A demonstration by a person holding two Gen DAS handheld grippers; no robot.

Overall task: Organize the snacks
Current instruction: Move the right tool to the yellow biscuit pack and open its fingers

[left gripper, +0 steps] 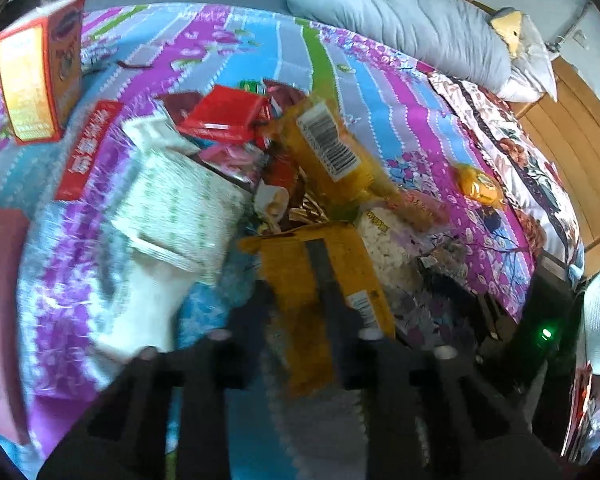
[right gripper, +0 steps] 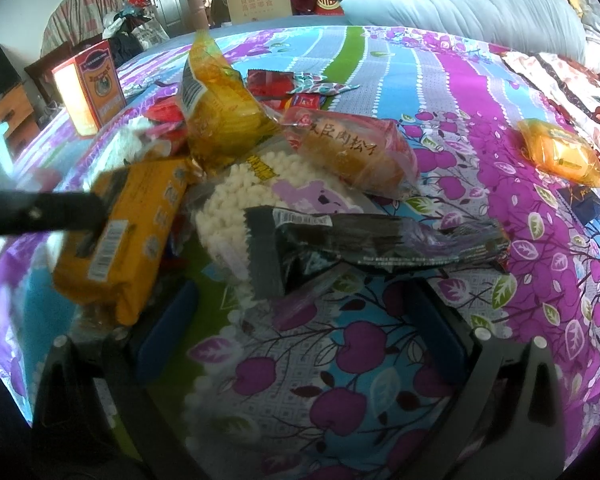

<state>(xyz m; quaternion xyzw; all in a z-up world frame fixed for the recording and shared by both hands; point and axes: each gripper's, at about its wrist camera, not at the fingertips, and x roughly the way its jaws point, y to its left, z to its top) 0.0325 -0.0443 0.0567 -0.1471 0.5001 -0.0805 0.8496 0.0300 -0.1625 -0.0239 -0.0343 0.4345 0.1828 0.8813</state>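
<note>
So the left tongs (left gripper: 320,256) were clenched on an orange snack pack (left gripper: 320,276), holding it just above the snack pile (right gripper: 284,168) on the bed (right gripper: 480,92). The right tongs (right gripper: 300,320) sat released, hovering near a dark wrapper (right gripper: 364,240). 1 orange box (right gripper: 90,88) stood upright further back.

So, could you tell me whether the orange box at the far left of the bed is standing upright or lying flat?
Upright. The orange box stands on its narrow end on the bedspread, taller than wide, apart from the snack pile.
</note>
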